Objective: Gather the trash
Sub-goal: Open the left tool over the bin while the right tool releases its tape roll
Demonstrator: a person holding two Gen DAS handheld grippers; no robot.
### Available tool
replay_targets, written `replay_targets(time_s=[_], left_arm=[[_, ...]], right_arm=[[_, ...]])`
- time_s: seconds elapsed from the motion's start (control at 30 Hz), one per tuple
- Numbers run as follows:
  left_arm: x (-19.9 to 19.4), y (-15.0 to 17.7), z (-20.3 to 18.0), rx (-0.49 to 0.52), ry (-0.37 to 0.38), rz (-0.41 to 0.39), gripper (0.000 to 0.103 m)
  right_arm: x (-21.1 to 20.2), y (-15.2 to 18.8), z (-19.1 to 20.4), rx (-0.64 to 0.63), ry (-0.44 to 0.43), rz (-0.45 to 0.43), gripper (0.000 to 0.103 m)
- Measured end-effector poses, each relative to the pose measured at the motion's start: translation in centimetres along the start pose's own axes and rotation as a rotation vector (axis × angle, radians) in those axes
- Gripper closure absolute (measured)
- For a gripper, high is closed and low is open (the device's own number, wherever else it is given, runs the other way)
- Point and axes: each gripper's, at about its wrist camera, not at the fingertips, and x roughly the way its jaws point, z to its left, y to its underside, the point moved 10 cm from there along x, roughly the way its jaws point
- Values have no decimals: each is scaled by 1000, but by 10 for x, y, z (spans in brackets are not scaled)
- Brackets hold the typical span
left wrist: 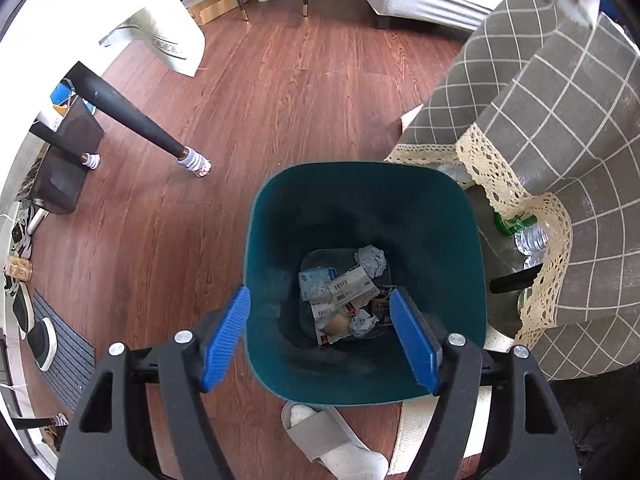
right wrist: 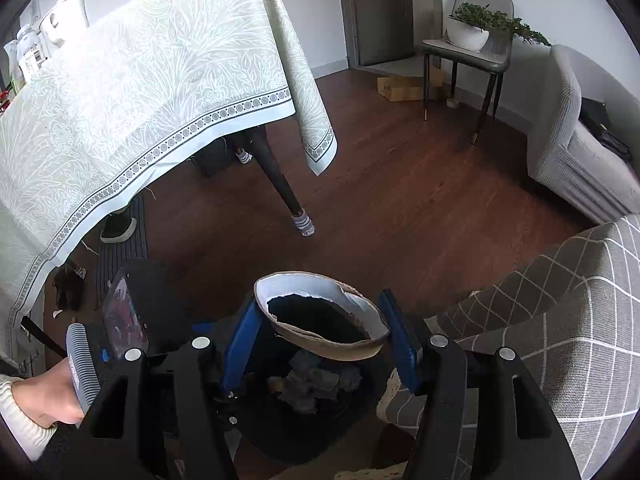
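Nearby, bin [left wrist: 364,280] beside checked tablecloth [left wrist: 560,128], perhaps touching

Bright daylight, fisheye-warped edges, perhaps slightly soft

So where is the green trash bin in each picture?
Left wrist view: the trash bin sits low in the middle, open, with paper scraps at its bottom.
Right wrist view: the bin is bottom centre, dark, mostly hidden behind a torn paper cup.
Shared landmark: the grey checked cloth, right of the bin.
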Motion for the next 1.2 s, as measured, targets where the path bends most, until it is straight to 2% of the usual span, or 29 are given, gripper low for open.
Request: replay_targets(time_s=[0.3,0.67,0.97,1.1,1.2], left_arm=[[-26,-10,21,-30,-2,-67,28],[-75,-32,37,-66,4,-186,28],[-120,-57,41,-122,46,-296,39],[-133,-65,38,-139,87,-321,50],[-143,-72,35,-135,99,-346,53]], right_arm=[[31,7,2,3,9,54,42],[76,43,7,-16,28,180,42],[99,64,14,-32,29,250,42],[108,75,20,-43,29,280,42],[115,86,23,-63,31,310,41]])
